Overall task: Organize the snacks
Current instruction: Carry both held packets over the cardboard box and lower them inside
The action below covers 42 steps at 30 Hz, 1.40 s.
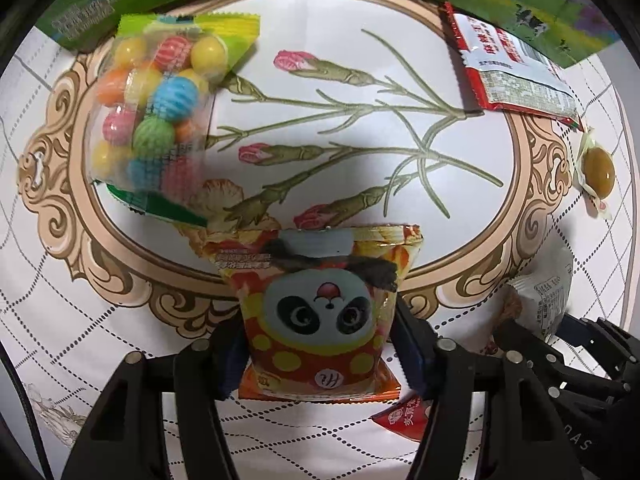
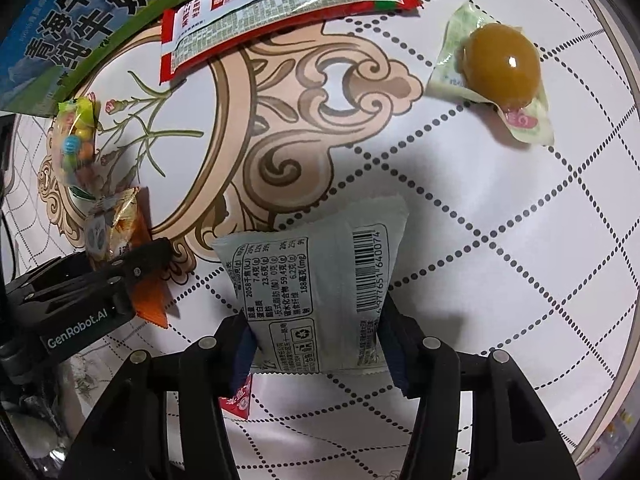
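Here, at the far left of the left wrist view, a clear bag of coloured ribbed candy balls (image 1: 150, 112) with green-yellow sealed ends lies across the rim of the beige scrollwork oval printed on the white tablecloth (image 1: 60, 320). Right of it the oval's middle, printed with carnation stems, lies bare, the widest open room in that view. Below centre, the left gripper (image 1: 320, 354) pinches an orange panda-faced snack packet (image 1: 320, 312) between its blue pads, jaws drawn narrow on the packet's sides. A red-and-white flat sachet (image 1: 516, 68) lies at the upper right, its top edge against a green milk carton (image 1: 540, 12) that closes off the far edge; just beside the sachet's lower corner lies a clear-wrapped brown egg-shaped sweet (image 1: 598, 168). A red wrapper corner (image 1: 404, 414) shows under the gripper. In the right wrist view the left gripper and its panda packet sit at the left, near but apart from the right gripper (image 2: 318, 354), which clamps a pale grey-blue packet printed with a barcode (image 2: 316, 284). Right of that, dotted-lattice cloth runs open to the table's curved edge (image 2: 616, 320).
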Each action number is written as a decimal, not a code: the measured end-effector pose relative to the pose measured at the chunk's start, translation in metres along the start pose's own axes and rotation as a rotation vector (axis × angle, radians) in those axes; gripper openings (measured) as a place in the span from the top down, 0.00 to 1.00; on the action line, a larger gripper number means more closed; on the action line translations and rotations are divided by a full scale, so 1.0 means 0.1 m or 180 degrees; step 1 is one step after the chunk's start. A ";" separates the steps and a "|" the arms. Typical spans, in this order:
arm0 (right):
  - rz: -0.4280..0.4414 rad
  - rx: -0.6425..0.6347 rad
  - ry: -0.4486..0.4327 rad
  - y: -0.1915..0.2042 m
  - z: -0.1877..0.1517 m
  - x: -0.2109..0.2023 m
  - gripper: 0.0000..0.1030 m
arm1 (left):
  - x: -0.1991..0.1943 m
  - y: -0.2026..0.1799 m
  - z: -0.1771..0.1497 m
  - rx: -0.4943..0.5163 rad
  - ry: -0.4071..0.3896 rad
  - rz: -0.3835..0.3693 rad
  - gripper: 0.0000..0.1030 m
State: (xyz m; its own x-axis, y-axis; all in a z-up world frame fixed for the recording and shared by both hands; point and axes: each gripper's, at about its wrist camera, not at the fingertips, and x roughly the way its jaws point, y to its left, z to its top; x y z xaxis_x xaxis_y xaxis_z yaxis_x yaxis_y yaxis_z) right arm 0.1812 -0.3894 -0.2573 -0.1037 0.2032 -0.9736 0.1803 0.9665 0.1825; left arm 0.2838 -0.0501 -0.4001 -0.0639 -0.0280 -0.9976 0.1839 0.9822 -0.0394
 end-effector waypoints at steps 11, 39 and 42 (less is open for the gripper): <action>0.0142 -0.0076 -0.0258 0.20 -0.08 -0.30 0.52 | -0.43 -0.14 -0.10 0.0165 -0.0226 -0.0173 0.57; 0.0136 -0.0155 -0.1004 0.42 2.00 -1.90 0.52 | -1.87 -0.05 2.11 0.0043 -0.0655 -0.0307 0.57; 0.0077 -0.0108 -0.0860 0.42 2.17 -1.71 0.52 | -1.66 -0.03 2.32 0.0022 -0.0524 -0.0218 0.57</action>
State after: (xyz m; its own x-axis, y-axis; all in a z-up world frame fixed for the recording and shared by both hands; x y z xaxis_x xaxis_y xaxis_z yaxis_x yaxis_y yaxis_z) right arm 0.4188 -0.4178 -0.1129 0.1658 0.1815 -0.9693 0.1461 0.9675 0.2062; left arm 0.5212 -0.0916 -0.2478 0.0847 -0.1256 -0.9885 0.1912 0.9756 -0.1076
